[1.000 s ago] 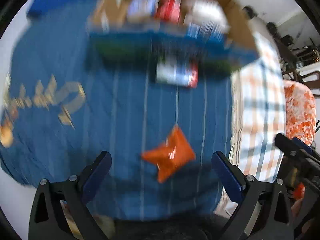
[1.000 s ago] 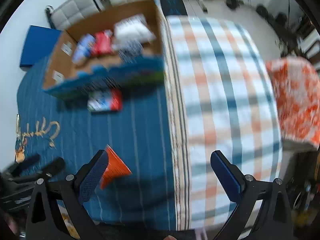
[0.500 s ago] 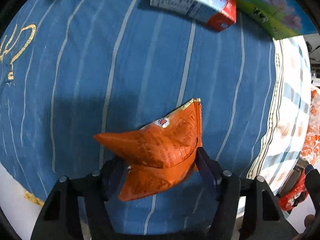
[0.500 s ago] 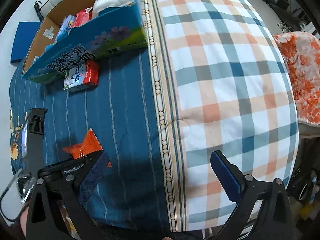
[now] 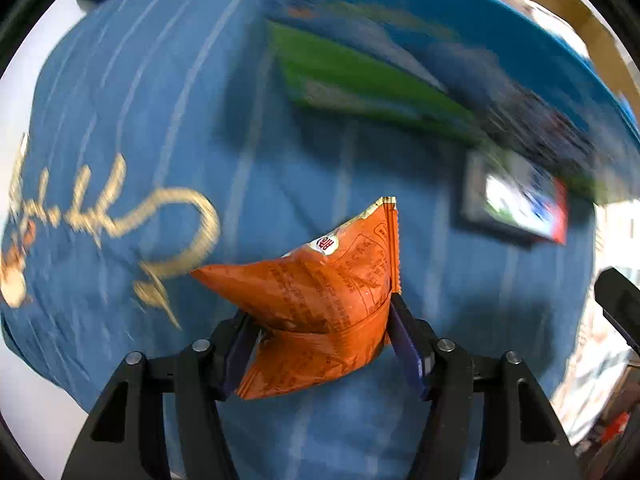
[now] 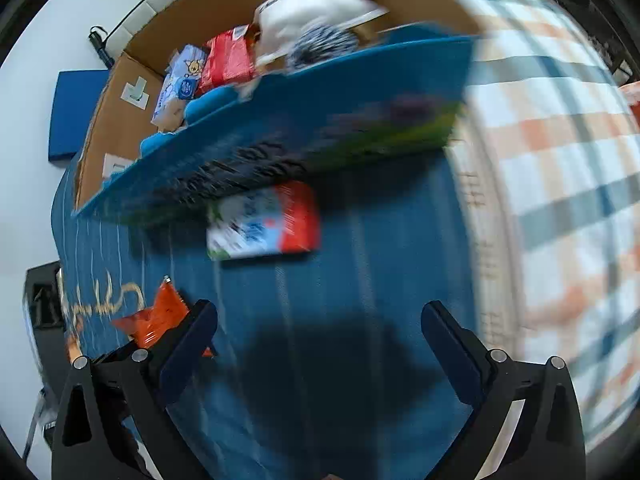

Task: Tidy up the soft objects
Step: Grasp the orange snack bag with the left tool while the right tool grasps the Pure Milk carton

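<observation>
Orange crinkled foil packet [image 5: 320, 300], puffy, pinched between left jaws.

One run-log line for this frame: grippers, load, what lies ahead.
left gripper: shut on orange packet | right gripper: open, nothing held | ahead: box, carton on blue cover

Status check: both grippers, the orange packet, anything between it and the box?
Left gripper shut on orange snack packet, lifted off blue bedspread. Right gripper open, empty. Red-and-white pack lies in front of cardboard box.
</observation>
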{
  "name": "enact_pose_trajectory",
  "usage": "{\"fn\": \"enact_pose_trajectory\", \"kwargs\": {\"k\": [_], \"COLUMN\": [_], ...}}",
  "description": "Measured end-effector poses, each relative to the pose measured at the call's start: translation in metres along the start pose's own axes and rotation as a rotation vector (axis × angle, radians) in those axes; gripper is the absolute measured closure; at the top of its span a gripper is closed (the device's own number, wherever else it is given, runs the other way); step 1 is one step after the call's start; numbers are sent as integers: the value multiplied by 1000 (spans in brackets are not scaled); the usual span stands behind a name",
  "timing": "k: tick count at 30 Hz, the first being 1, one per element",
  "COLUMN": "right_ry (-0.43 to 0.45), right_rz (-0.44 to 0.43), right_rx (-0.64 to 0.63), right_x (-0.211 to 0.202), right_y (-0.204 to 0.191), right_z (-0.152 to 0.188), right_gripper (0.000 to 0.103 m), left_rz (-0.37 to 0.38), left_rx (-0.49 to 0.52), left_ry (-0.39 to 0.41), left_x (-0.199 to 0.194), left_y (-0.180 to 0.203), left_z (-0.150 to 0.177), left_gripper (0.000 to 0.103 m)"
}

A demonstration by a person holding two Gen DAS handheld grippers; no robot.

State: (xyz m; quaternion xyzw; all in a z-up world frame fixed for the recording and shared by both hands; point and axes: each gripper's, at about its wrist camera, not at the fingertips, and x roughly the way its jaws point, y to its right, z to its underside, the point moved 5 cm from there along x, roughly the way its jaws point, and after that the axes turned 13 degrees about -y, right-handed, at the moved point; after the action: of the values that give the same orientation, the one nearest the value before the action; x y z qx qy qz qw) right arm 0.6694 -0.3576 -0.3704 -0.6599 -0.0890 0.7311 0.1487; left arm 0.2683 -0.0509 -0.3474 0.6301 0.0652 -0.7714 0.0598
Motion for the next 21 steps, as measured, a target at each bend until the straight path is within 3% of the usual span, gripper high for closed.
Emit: {"fn": "enact_pose_trajectory", "kwargs": {"k": [8, 14, 16, 17, 21], "right_ry": [32, 47, 49, 44, 1], "right_rz": [45, 88, 132, 142, 196], "right_rx": [82, 118, 98, 84, 46], "right_x": [47, 66, 68, 70, 73], "right_y": [-44, -55, -63, -67, -72], "right_z": [-37, -51, -53, -53, -45], "right_gripper": [0, 0, 1, 7, 8], "left_rz": [-8, 8, 3, -1, -1], "left_rx": [-7, 7, 16, 22, 49], "left_ry": [2, -4, -1, 1, -6], "left_x": [2, 6, 7, 6, 14], "left_y": [-30, -26, -26, -23, -38], "left_z": [-39, -39, -40, -40, -37], "left_gripper": [43, 43, 43, 43, 43]}}
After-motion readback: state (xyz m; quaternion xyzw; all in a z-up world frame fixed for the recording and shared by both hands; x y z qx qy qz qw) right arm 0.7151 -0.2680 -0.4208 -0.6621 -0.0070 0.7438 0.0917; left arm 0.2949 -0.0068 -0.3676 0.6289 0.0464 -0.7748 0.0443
